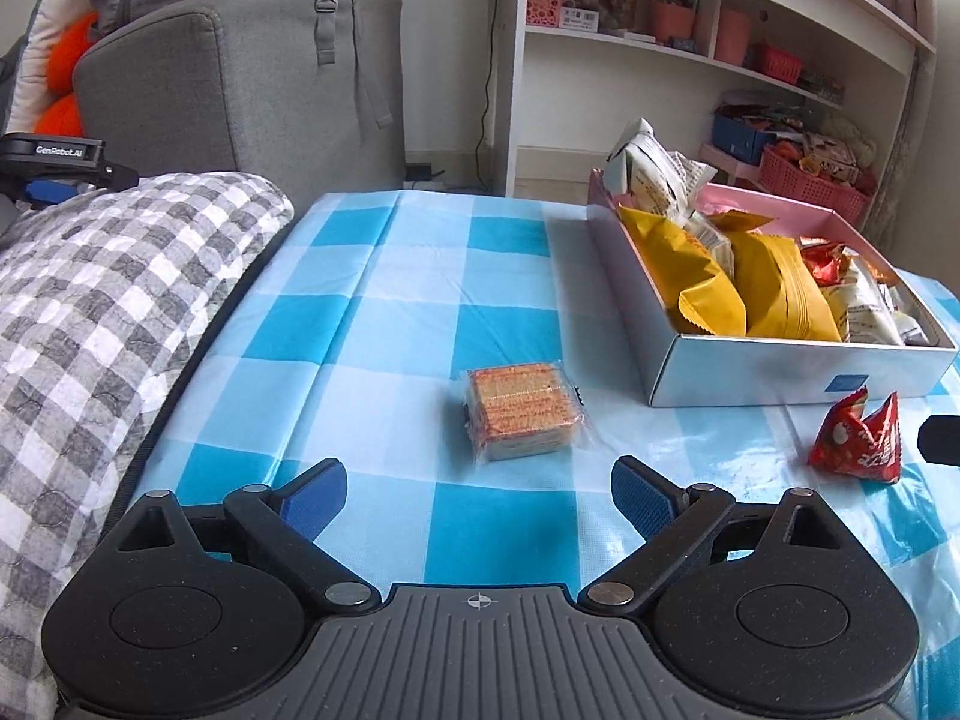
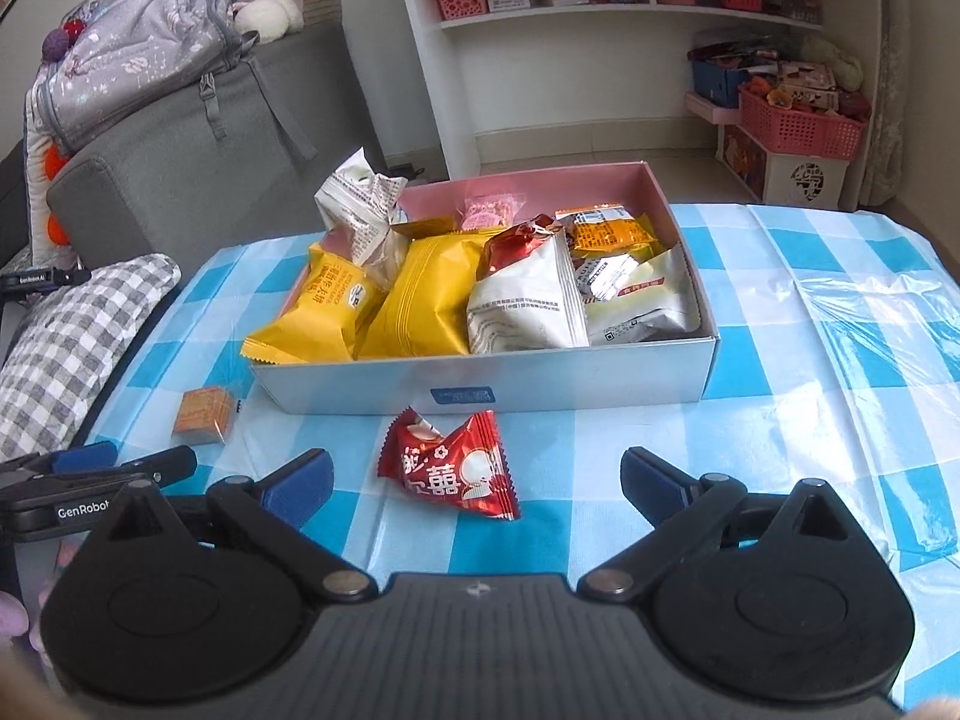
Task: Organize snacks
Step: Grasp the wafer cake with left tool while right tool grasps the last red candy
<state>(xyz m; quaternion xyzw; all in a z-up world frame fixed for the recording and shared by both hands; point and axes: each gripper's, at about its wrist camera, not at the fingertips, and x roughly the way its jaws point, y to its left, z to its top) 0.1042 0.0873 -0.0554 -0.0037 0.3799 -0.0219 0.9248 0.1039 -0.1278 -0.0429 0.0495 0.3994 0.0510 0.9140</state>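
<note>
Both hands are low over the near edge of the counter (image 2: 780, 276), each gripper tilted down toward its own snack.

Right gripper (image 2: 474, 480): jaws wide, nothing between the pads. The red foil packet (image 2: 447, 471) lies flat on the cloth just ahead, inside the gap and a little toward the left jaw. Its long axis runs across the gap, slightly skewed, with a crimped end rising at the far side. I judge a short push forward would bring the pads to either side of it.

Left gripper (image 1: 479, 495): jaws also wide and empty. The clear-wrapped biscuit stack (image 1: 521, 409) sits just beyond the tips, close to centred, its long side angled across the opening. The left hand is the nearer one for this; seen from the right wrist it is well off toward the counter's left edge.

Further in, the snack box (image 2: 570, 384) stands along the middle of the counter, its long front wall facing me, just behind the red packet. It is already crowded with yellow bags (image 2: 420, 300) and white bags (image 2: 528, 306).

Writing: large white Chinese characters on the red packet, only partly legible; small Chinese print on one yellow bag, too fine to read; a blue label on the box front, unreadable. "GenRobot" shows on the left gripper's body in the right view.
</note>
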